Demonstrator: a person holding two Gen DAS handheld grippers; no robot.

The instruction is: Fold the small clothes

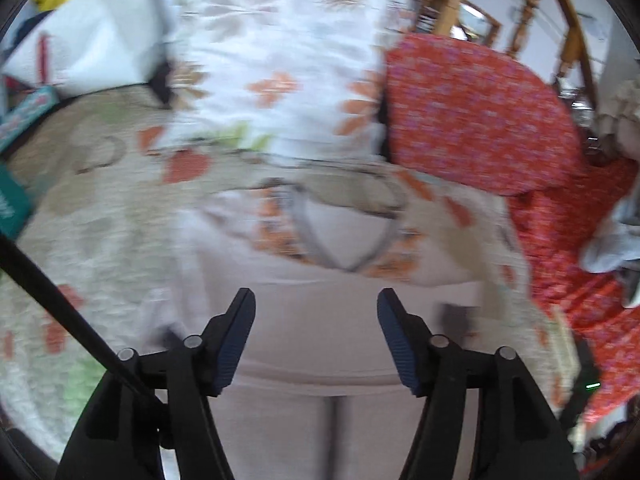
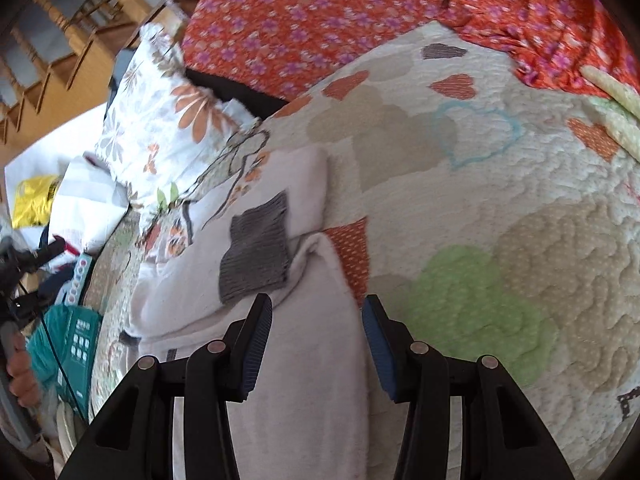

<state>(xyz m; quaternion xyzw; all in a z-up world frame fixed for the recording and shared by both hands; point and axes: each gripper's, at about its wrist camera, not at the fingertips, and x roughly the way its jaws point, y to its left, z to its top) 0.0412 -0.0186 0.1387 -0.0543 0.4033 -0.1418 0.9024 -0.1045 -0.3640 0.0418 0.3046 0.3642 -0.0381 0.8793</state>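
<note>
A small pale pink garment (image 1: 320, 320) with a grey neckline lies on a quilted bedspread (image 1: 100, 220). In the right wrist view the same garment (image 2: 296, 360) shows a grey knitted cuff (image 2: 256, 252) on a folded-over sleeve. My left gripper (image 1: 316, 304) is open above the garment's body, with nothing between the fingers. My right gripper (image 2: 317, 312) is open over the garment's edge, empty. The left wrist view is motion-blurred.
A white floral pillow (image 1: 280, 60) and an orange flowered blanket (image 1: 480, 112) lie at the head of the bed. A teal box (image 2: 76, 340) and loose items sit to the left. A wooden staircase (image 2: 60, 40) stands behind. The other hand-held gripper (image 2: 24, 264) shows at the far left.
</note>
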